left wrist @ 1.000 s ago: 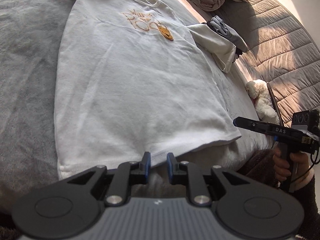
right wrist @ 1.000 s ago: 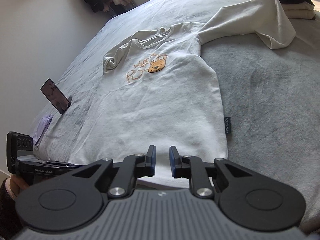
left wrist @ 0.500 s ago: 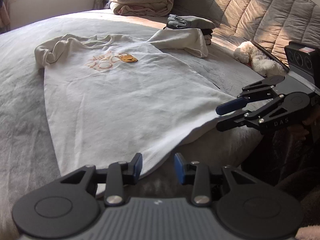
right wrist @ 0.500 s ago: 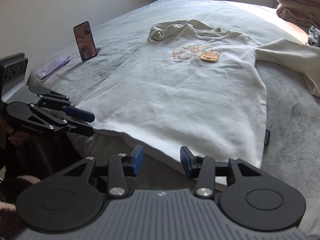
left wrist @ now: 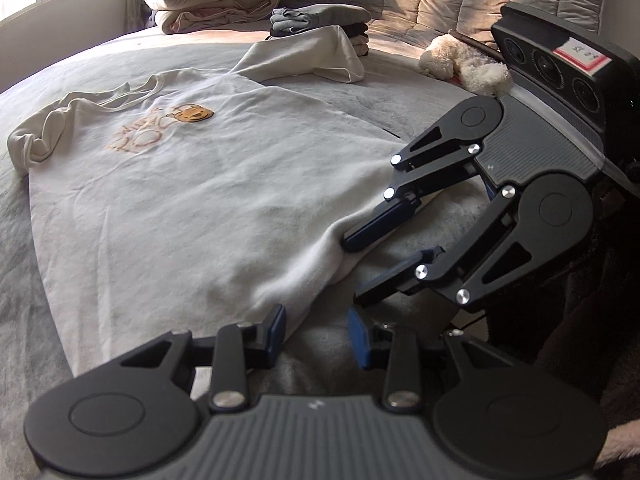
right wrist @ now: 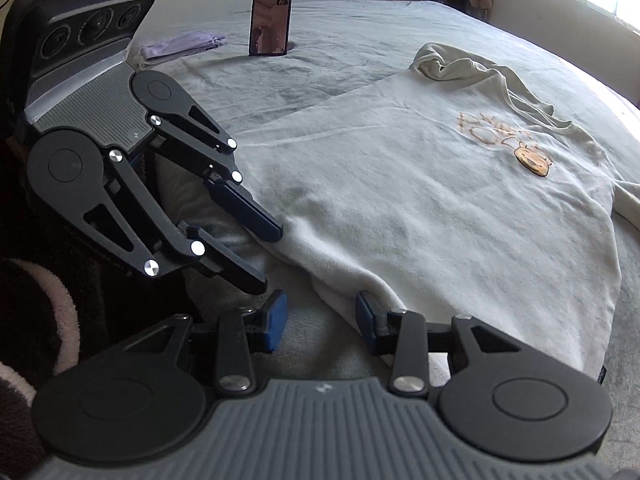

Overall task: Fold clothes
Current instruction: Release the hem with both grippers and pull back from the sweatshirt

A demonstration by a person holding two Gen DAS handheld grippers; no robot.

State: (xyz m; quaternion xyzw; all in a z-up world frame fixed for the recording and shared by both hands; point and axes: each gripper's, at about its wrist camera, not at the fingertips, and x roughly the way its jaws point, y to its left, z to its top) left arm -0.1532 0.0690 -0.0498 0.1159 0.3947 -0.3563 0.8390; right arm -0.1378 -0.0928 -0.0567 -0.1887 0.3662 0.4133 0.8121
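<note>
Now the two tools sit close together at the near edge of the bed (left wrist: 48, 268), much nearer each other than a second ago. Back then each camera showed the other tool only as a small thing far off to the side. Both views were tipped over then, and now they look level.

The cream-white soft sweatshirt with the orange bear picture (left wrist: 168, 200) lies flat and face up on the grey fuzzy bed cover. Its bottom hem hangs a little over the near edge of the bed. One sleeve is bunched by the neck, and the other sleeve reaches toward the folded clothes pile (left wrist: 320, 24) at the far edge.

The left tool (left wrist: 316, 330) has let go and stands wider than it did a second ago. One blue finger is touching the hem, but nothing is pinched. The right tool (right wrist: 322, 320) is closing a little, with the hem edge between its fingers, and its pads are not pressing on it yet.

A black phone (right wrist: 270, 16) stands up near the far side of the bed. A fluffy white toy (left wrist: 464, 62) rests by the padded headboard.
</note>
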